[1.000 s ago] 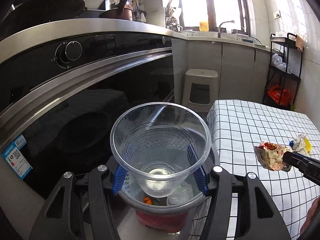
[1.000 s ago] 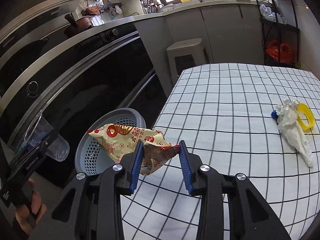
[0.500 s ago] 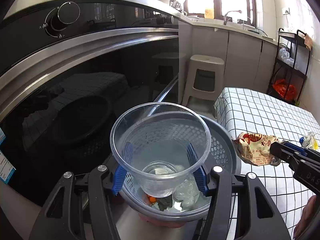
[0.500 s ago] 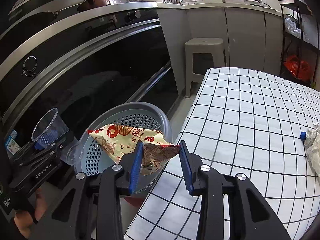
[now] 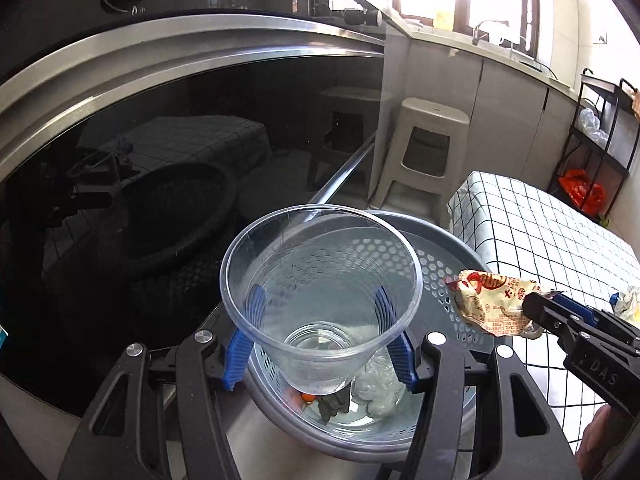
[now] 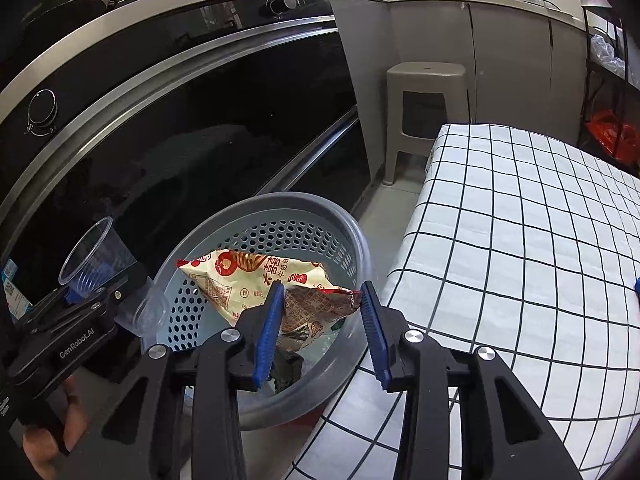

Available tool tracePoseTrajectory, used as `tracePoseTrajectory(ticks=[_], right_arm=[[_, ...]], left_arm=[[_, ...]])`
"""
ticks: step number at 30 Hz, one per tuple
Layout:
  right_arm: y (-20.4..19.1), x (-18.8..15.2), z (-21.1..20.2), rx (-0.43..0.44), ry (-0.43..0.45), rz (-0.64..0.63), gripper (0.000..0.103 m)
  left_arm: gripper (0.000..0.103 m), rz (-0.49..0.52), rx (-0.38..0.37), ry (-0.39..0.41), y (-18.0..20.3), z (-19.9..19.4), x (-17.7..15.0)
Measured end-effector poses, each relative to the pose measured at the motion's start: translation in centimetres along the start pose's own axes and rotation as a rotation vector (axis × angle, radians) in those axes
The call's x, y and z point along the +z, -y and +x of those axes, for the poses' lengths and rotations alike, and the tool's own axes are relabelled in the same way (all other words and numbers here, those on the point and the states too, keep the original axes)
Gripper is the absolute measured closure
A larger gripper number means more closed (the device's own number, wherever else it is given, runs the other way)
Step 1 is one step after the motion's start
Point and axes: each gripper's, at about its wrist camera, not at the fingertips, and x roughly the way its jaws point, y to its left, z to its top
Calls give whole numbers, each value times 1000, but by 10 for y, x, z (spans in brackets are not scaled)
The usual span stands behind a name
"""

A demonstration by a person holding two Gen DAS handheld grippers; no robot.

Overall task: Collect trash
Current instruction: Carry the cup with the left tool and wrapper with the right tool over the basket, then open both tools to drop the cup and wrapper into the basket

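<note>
Drop step: right gripper [image 6: 322, 322] jaws opening around snack wrapper [image 6: 256, 280] over basket [image 6: 344, 216]; left gripper [image 5: 320, 340] grips clear cup [image 5: 320, 280], release next.

We have carried both grippers from the table over the grey basket [image 6: 280, 216] | right gripper [image 6: 322, 330] jaws opening, snack wrapper [image 6: 264, 280] now at our 12 o'clock above the basket

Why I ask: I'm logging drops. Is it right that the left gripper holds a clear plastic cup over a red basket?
Not quite: the basket is grey, not red, as the right wrist view shows. The left gripper does hold the clear plastic cup over it.
</note>
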Motion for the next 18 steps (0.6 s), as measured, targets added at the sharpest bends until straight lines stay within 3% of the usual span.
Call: tracePoseTrajectory(ticks=[6, 8, 11, 18], right_arm=[[-8, 5, 6, -1, -3, -10, 62], [-10, 6, 7, -1, -3, -15, 59], [-14, 7, 6, 4, 4, -25, 37], [-16, 6, 0, -11, 22, -36, 37]], left_arm=[[45, -14, 3, -4, -4, 1, -1], [40, -14, 6, -4, -5, 0, -1], [30, -23, 8, 2, -7, -2, -2], [27, -24, 14, 9, -9, -4, -2]])
